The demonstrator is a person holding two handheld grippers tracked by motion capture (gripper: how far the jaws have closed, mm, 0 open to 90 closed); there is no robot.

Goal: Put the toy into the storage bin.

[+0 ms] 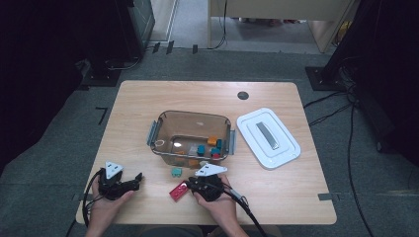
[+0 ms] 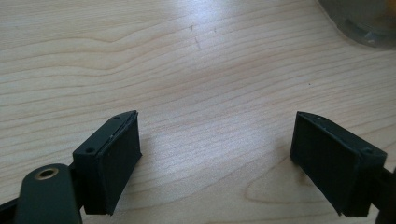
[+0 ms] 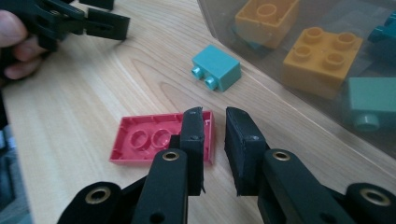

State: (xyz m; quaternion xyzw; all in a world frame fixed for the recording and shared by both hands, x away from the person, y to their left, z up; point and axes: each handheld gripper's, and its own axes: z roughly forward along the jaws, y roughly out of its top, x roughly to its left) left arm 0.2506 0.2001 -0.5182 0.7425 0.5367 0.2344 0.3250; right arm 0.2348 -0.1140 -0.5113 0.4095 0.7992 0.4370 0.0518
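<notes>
Right gripper (image 3: 215, 140): low over the near edge of the table (image 1: 276, 197); its jaws stand narrowly apart around the end wall of the red plate, one jaw inside the hollow, the other outside. Whether the pads already press on the wall I cannot tell.
Red plate (image 3: 149, 139): lies upside down, hollow side up, flat on the wood, in front of the bin.
Left gripper (image 2: 215, 158): held to the left, well apart from the plate, jaws spread wide over bare wood with nothing between them.
Teal brick (image 3: 217, 67): on its side, studs sideways, between plate and bin.
Clear bin (image 1: 163, 123): mid-table, orange and teal bricks inside.
White lid (image 1: 269, 138): right of the bin, just beside it.
</notes>
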